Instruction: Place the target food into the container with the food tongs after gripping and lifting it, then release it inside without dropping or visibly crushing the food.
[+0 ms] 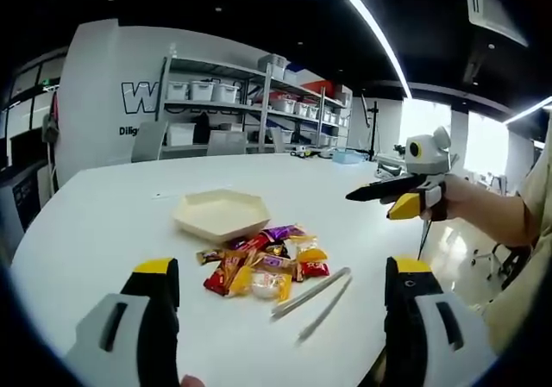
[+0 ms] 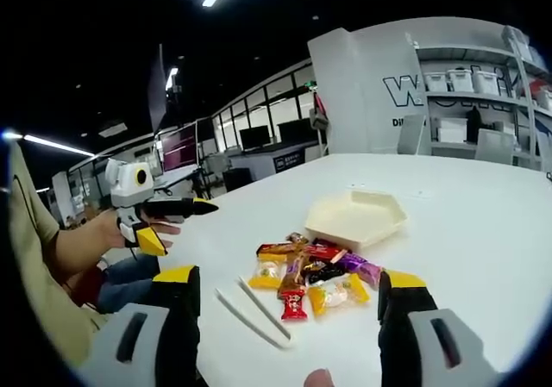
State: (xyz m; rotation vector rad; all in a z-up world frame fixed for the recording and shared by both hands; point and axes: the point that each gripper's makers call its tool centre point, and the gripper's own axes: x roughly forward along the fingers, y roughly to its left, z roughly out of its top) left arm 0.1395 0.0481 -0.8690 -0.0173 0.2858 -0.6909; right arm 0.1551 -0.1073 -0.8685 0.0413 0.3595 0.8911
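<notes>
A pile of wrapped candies (image 1: 267, 266) (image 2: 310, 279) lies on the white table. Just beyond it sits an empty cream hexagonal tray (image 1: 220, 213) (image 2: 358, 217). White food tongs (image 1: 315, 296) (image 2: 254, 314) lie flat on the table beside the candies, touched by neither gripper. My left gripper (image 1: 283, 271) (image 2: 190, 227) is open and holds nothing, hovering short of the pile. My right gripper (image 2: 289, 277) (image 1: 371, 206) is open too, held in a hand above the table's edge, apart from the food and the tongs.
The round white table (image 1: 103, 206) has bare surface around the pile and tray. Metal shelves with bins (image 1: 250, 102) and grey chairs (image 2: 496, 146) stand behind it. The person's sleeve (image 2: 26, 258) and arm are at the table's side.
</notes>
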